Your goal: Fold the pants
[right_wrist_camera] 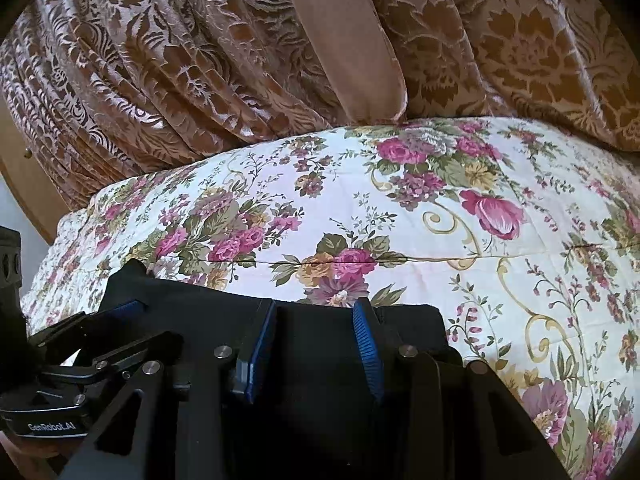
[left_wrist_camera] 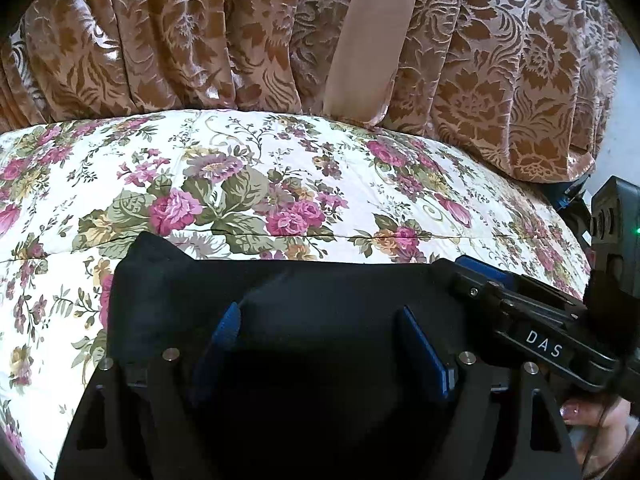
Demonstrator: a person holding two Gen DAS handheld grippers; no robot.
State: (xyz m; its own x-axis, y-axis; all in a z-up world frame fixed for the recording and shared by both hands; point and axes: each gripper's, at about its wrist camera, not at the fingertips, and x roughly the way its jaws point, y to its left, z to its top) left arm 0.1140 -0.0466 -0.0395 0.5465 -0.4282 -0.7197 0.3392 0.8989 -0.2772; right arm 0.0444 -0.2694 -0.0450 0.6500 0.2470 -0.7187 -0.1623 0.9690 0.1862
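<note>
Your black pants (left_wrist_camera: 288, 300) lie on the floral bedspread (left_wrist_camera: 280, 184), near edge of the bed, folded edge running straight across below both grippers. One corner pokes up at the left end of that edge.

Left gripper (left_wrist_camera: 320, 344): jaws spread wide, blue pads (left_wrist_camera: 424, 352) standing over the dark cloth. Fabric bulges up between them, but the pads don't visibly press it, so it reads as released. Dark-on-dark there, contact at the very tips is hard to make out.

Right gripper (right_wrist_camera: 316, 344): jaws set narrower, blue pads (right_wrist_camera: 366, 344) straddling the far edge of the pants (right_wrist_camera: 320, 320) near their right corner. Cloth sits in the gap. Can't tell whether the pads actually pinch it or just flank it.

Both grippers are just beside each other: the right one shows at the right of the left view, and the left one (right_wrist_camera: 120, 312) at the left of the right view.

Brown patterned curtain (left_wrist_camera: 200, 40) hangs behind the bed. Your fingers (left_wrist_camera: 592, 420) show at lower right under the right gripper's body.
</note>
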